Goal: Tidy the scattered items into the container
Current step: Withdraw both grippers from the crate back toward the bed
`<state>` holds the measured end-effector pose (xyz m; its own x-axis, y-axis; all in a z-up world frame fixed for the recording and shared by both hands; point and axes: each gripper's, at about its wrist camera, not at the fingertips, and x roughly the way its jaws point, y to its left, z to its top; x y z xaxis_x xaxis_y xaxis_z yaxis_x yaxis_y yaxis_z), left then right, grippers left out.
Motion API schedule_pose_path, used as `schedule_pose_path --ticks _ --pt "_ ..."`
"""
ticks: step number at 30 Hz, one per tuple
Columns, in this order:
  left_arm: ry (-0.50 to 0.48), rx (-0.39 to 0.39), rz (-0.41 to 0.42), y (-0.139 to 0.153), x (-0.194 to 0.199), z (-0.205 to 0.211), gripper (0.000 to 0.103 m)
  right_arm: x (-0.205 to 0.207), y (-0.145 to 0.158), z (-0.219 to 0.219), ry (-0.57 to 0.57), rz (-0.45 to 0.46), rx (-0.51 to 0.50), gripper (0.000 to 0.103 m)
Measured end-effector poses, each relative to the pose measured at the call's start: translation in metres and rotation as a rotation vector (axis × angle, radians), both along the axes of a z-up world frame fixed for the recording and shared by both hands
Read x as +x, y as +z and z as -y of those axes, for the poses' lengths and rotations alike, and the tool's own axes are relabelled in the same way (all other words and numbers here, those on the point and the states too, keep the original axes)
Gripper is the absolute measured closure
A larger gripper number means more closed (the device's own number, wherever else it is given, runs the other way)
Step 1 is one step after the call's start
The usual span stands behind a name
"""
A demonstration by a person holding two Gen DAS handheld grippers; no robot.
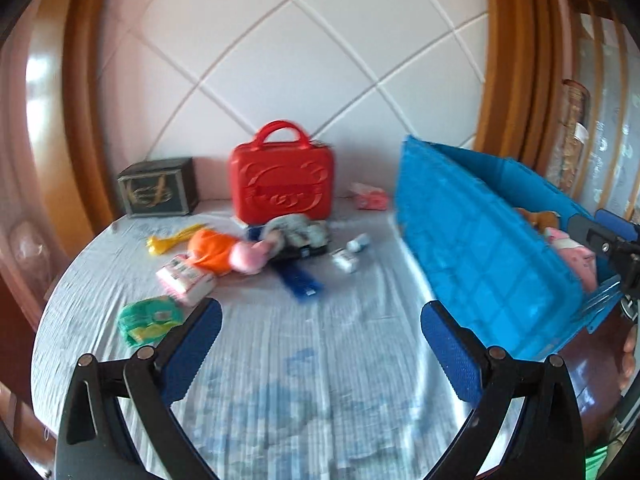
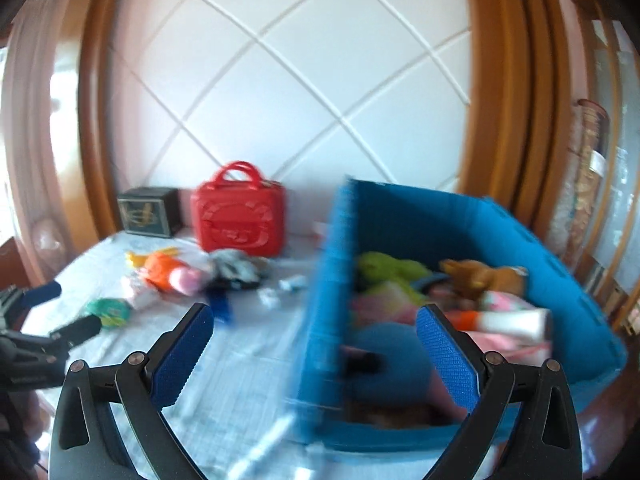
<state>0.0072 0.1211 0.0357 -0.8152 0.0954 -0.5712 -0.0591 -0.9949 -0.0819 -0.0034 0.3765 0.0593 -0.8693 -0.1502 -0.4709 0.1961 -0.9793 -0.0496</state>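
Several toys fill a blue bin point(image 2: 568, 280) sitting at the bed's right edge (more lie scattered near a red case point(image 1: 282, 178)). Both grippers, left point(image 1: 320, 350) and right point(image 2: 314, 354), hover spread wide, holding nothing.

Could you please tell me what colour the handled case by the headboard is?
Red; the case shows best in the left wrist view.
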Motion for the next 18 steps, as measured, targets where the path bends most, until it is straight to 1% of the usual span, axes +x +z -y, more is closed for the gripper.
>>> schedule_pose_path --ticks 4,8,11,13,18 --pt "0.081 0.012 0.067 -0.024 0.003 0.087 0.002 -0.005 -0.012 0.077 0.063 0.040 0.003 0.000" --pt "0.148 0.018 0.124 -0.049 0.006 0.154 0.002 -0.014 -0.036 0.140 0.102 0.119 -0.020 0.000" --pt "0.182 0.024 0.176 -0.067 0.003 0.187 0.002 -0.023 -0.060 0.175 0.121 0.200 -0.018 0.000" --pt "0.197 0.029 0.200 -0.078 -0.002 0.203 0.002 -0.031 -0.073 0.193 0.130 0.241 0.001 0.000" --pt "0.233 0.052 0.263 -0.101 -0.018 0.224 0.002 -0.054 -0.098 0.224 0.168 0.293 0.034 0.000"
